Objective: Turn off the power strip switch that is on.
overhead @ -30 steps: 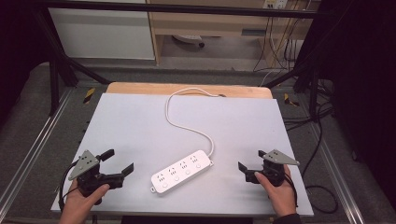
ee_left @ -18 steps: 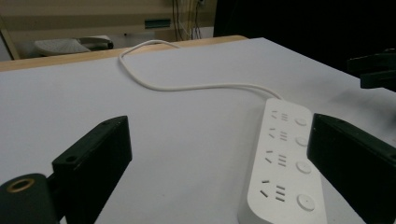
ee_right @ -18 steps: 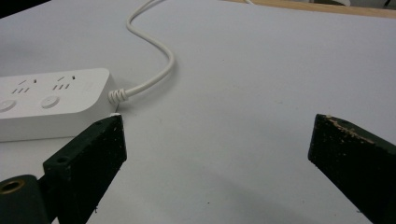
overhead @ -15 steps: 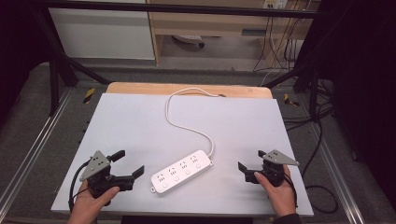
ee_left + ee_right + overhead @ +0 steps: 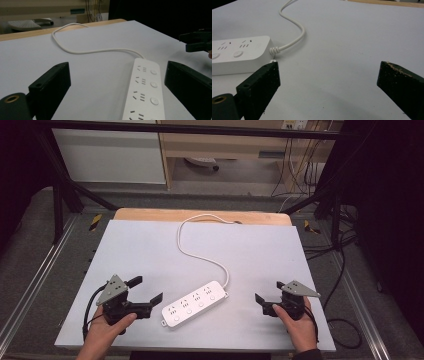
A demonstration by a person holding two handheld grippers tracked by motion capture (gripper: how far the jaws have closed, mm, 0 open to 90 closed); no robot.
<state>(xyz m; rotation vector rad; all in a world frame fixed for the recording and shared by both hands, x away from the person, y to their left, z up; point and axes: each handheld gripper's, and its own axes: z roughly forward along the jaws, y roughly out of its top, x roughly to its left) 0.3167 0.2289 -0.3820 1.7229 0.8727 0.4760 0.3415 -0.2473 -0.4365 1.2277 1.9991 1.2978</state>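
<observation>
A white power strip [image 5: 195, 303] lies at an angle near the front middle of the white table [image 5: 150, 250]. Its white cable [image 5: 192, 251] snakes back to the far edge. My left gripper [image 5: 146, 290] is open, just left of the strip's near end, jaws pointing at it. In the left gripper view the strip [image 5: 143, 92] lies between the spread jaws of that gripper [image 5: 117, 75], toward the right one. My right gripper [image 5: 269, 291] is open with nothing in it, a short way right of the strip. The right gripper view shows the strip's cable end [image 5: 239, 53] beyond that gripper's [image 5: 329, 72] left jaw.
A wooden edge [image 5: 200, 215] runs along the table's far side. Metal frame rails [image 5: 40, 265] flank the table. Shelving and hanging cables [image 5: 300, 165] stand beyond it. My right gripper [image 5: 197, 42] appears far off at the right of the left gripper view.
My left gripper has moved right, closing in on the strip's near end. The right gripper and the strip have stayed put.
</observation>
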